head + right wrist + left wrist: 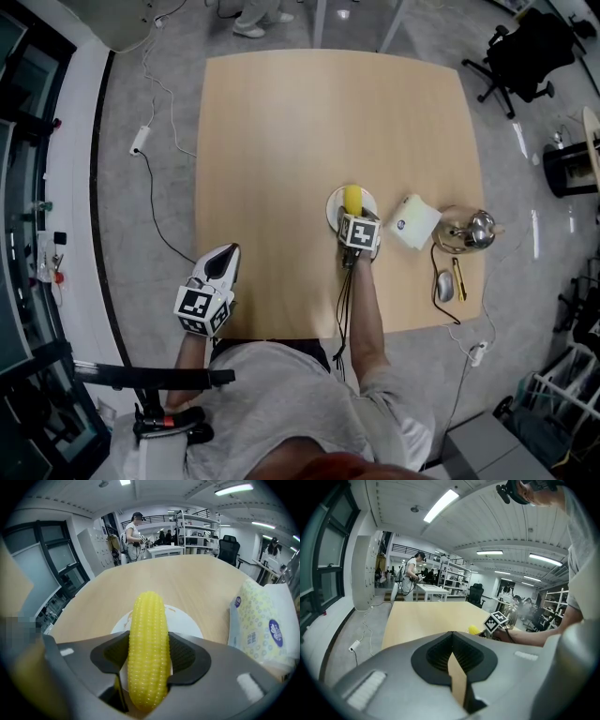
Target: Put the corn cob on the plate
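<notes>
A yellow corn cob sits lengthwise between the jaws of my right gripper, which is shut on it. Under the cob lies a small white plate, and the cob's far end reaches over it. From the head view the corn cob shows over the plate just beyond the right gripper at the table's right middle. My left gripper rests at the table's front left edge, shut with nothing in it; the left gripper view shows its jaws closed together.
Right of the plate lie a white tissue pack, a metal kettle, a mouse and a yellow pen. The wooden table spreads beyond. An office chair stands at far right, cables run on the left floor.
</notes>
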### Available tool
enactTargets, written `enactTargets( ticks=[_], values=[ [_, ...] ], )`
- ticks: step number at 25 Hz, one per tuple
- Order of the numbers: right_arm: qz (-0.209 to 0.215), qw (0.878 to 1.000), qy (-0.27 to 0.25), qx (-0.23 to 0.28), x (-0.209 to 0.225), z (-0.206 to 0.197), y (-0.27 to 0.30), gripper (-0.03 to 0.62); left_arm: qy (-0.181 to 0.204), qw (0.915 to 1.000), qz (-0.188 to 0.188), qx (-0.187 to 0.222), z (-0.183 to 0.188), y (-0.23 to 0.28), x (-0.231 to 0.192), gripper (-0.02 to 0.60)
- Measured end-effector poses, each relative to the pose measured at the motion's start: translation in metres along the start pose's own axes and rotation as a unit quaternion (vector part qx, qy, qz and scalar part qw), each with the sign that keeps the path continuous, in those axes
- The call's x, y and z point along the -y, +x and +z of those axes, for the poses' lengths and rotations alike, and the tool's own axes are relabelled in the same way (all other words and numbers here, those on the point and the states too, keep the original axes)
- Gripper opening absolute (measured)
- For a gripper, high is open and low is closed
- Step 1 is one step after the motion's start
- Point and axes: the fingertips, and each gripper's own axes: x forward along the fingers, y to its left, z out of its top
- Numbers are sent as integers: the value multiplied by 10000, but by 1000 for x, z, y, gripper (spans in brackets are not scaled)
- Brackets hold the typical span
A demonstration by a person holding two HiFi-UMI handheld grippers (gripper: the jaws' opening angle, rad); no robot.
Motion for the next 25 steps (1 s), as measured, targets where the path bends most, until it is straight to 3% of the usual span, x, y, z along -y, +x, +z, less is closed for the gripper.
enactTargets(
  ticks=[15, 25],
  values=[
    [-82, 9994, 0, 331, 0, 8, -27, 255, 71, 9996, 22, 269, 5, -23, 4, 20],
    [82, 9947, 53, 1025, -26, 20, -97, 236, 142, 9985, -68, 515, 10, -59, 9, 20]
  ],
)
